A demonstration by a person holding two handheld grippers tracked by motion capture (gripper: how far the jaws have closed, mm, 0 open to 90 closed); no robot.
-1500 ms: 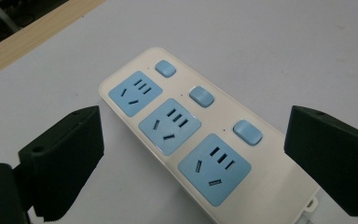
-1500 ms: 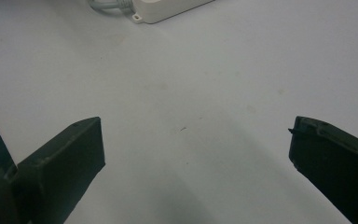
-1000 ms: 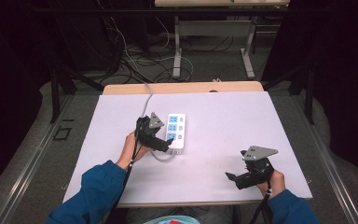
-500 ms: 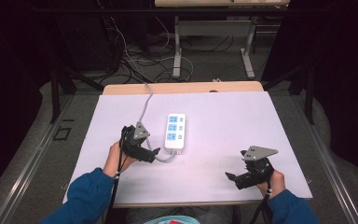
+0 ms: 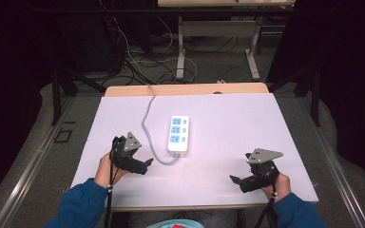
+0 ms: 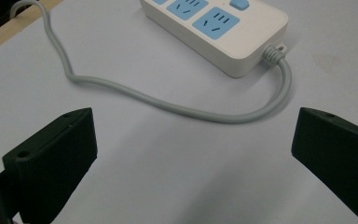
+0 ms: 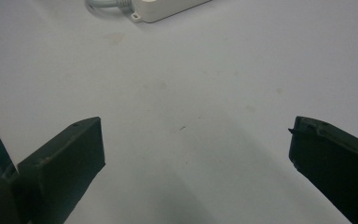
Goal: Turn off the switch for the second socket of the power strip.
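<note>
High view showed the power strip (image 5: 178, 133) mid-table, just beyond the left gripper (image 5: 146, 165), whose jaws were spread and empty; the white table (image 5: 228, 142) stood amid dark floor cables (image 5: 138, 61).

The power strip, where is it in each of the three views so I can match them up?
High view: power strip at table centre, between the grippers.
Left gripper view: top centre, sockets facing up.
Right gripper view: one corner at the top edge.
Shared landmark: the grey cord at the strip's near end.
</note>
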